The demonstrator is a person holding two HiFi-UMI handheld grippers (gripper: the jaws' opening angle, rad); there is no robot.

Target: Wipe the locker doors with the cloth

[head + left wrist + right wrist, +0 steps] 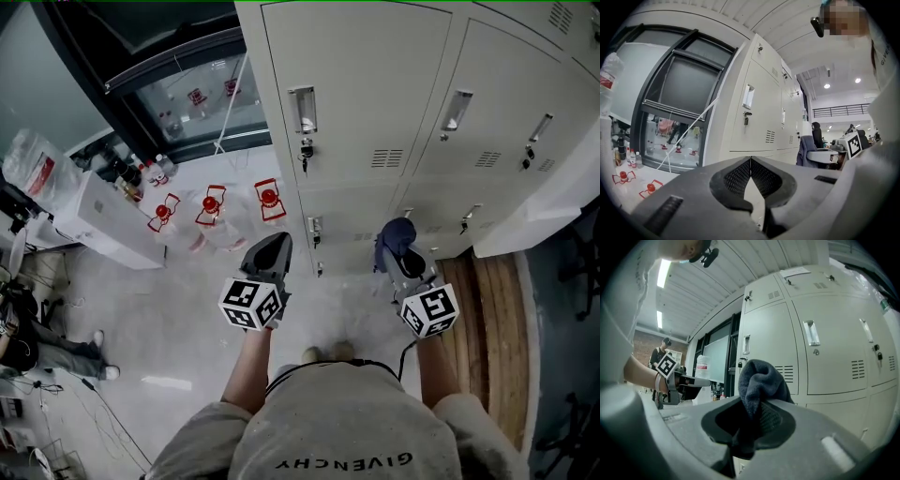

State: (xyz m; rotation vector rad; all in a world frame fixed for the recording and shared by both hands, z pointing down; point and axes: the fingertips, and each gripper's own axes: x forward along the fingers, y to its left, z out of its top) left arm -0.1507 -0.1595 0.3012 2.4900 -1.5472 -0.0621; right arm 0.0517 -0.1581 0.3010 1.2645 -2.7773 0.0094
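A row of pale grey locker doors [356,103] stands in front of me, each with a recessed handle and a lock. My right gripper [401,251] is shut on a dark blue cloth [396,236], bunched and sticking up from its jaws, a short way off the lower doors. In the right gripper view the cloth [759,380] bulges above the shut jaws with the locker doors [829,348] behind. My left gripper [273,251] is shut and holds nothing; its jaws meet at the tips [750,161], with the lockers [759,112] ahead of it.
Red-capped bottles [210,208] stand on the floor left of the lockers, beside a white box [94,220] and a glass partition [187,94]. Wooden boards [487,319] lie on the floor at the right. A person's legs [56,352] show at the far left.
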